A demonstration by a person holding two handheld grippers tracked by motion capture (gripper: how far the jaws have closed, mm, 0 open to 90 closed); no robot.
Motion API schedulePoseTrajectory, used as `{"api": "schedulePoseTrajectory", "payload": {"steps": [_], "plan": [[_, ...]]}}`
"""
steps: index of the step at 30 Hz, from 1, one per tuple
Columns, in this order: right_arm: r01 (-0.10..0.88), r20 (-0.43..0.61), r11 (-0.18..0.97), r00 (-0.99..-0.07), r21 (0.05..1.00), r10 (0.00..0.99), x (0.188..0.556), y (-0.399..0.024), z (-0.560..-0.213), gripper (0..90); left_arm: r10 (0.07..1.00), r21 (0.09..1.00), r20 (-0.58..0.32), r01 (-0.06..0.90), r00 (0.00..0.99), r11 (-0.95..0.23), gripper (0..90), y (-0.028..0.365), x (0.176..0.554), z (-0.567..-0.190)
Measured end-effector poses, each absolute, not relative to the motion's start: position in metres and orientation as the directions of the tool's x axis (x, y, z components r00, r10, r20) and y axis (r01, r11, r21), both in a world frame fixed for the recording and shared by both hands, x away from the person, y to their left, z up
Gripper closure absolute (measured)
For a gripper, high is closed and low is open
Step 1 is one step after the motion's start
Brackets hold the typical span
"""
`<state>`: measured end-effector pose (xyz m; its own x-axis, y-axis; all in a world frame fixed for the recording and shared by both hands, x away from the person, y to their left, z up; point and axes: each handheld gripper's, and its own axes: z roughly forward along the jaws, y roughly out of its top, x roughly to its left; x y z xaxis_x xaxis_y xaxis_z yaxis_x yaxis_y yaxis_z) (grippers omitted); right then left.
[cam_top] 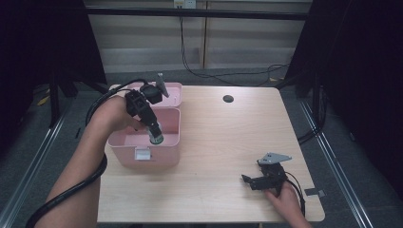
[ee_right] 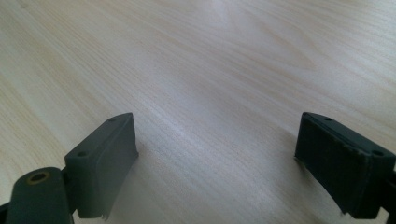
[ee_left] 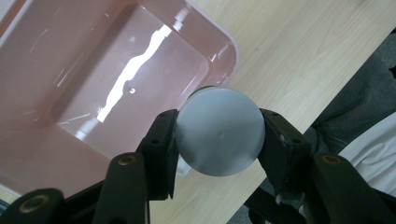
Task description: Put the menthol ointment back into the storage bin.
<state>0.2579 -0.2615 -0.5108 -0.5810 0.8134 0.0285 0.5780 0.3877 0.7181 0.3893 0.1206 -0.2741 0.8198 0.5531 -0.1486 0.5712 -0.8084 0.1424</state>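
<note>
**Can hanging over the pink bin, release still to come**

From the high view, the left gripper (cam_top: 153, 129) is reaching in over the pink bin (cam_top: 168, 154) at the left of the counter (cam_top: 228, 142), pointing down and carrying a small can (cam_top: 156, 138) with a green body just above the bin's open mouth. The bin's lid (cam_top: 173, 92) is standing open behind it. The right gripper (cam_top: 252, 180) is lying low near the counter's front right corner, well apart from the bin.

In the left gripper view, the jaws are clamping the can (ee_left: 219, 132) on either side of its round grey end, which is facing the camera. The can is sitting over the bin's near corner, with the bin's bare glossy floor (ee_left: 135, 88) below and to the left.

In the right gripper view, the jaws are standing wide apart with nothing between them, just above the bare counter (ee_right: 210, 70).

The step in hand looks to be placing the can in the bin. The next move is calling for the can to go further inward over the floor, clear of the rim, and lower before the jaws are parting
</note>
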Motion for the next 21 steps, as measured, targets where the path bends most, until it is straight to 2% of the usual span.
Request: {"api": "schedulePoseTrajectory", "payload": {"steps": [21], "plan": [[0.578, 0.028, 0.388, -0.581, 0.718, 0.813, 0.258, -0.262, -0.511, 12.1, 0.583, 0.145, -0.116, 0.595, 0.804, -0.791, 50.8, 0.12, 0.418, -0.304]]}}
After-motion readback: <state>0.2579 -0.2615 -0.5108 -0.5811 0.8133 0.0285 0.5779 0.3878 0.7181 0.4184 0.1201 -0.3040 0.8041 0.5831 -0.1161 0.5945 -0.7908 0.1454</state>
